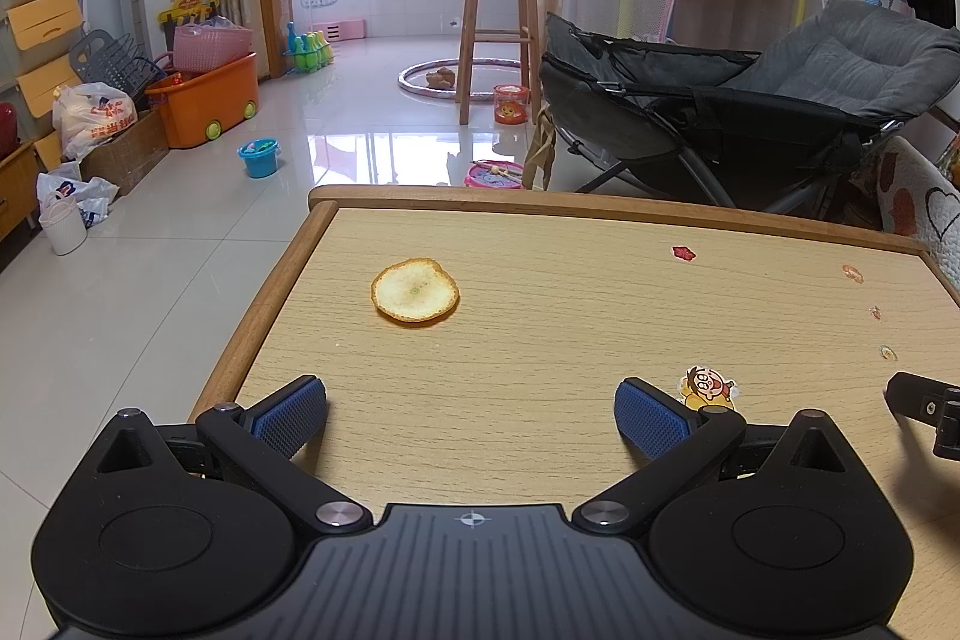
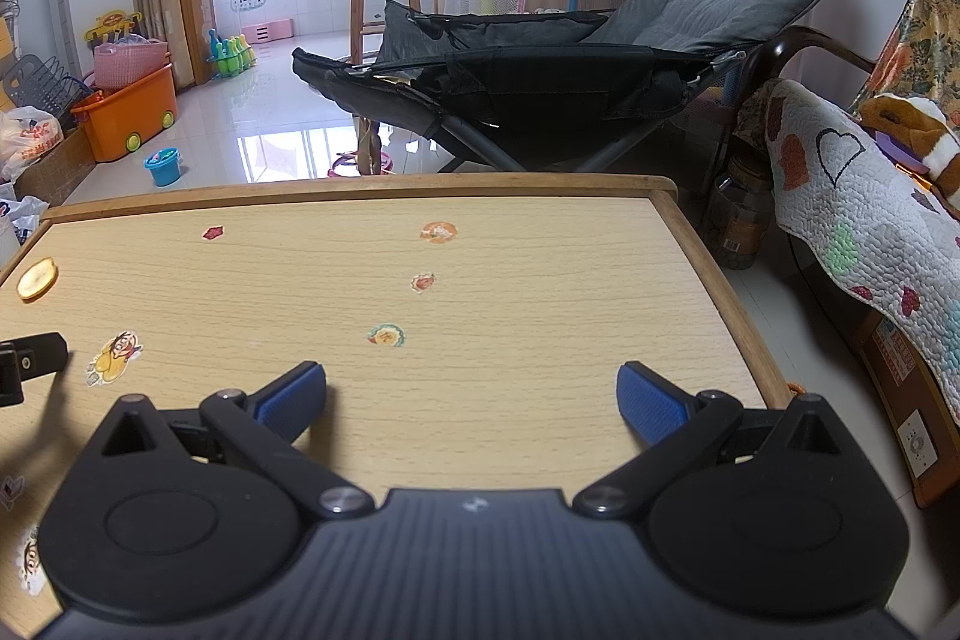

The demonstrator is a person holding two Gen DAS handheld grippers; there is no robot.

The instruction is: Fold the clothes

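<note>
Wooden surface [image 1: 540,340] carries an orange peel [image 1: 415,291]; left hand-held gripper [image 1: 471,412] and right hand-held gripper [image 2: 471,403] hover spread wide, holding nothing.

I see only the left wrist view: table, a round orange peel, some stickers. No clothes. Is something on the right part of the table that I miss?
Observer: No garment there. The table carries only more stickers up to its right rim.
Operator: Is the right gripper holding anything?
Observer: No. The right gripper is open with nothing between its pads, above bare wood.
Operator: What is beyond the right edge?
Observer: A quilted blanket with hearts, draped over furniture, off the table.
</note>
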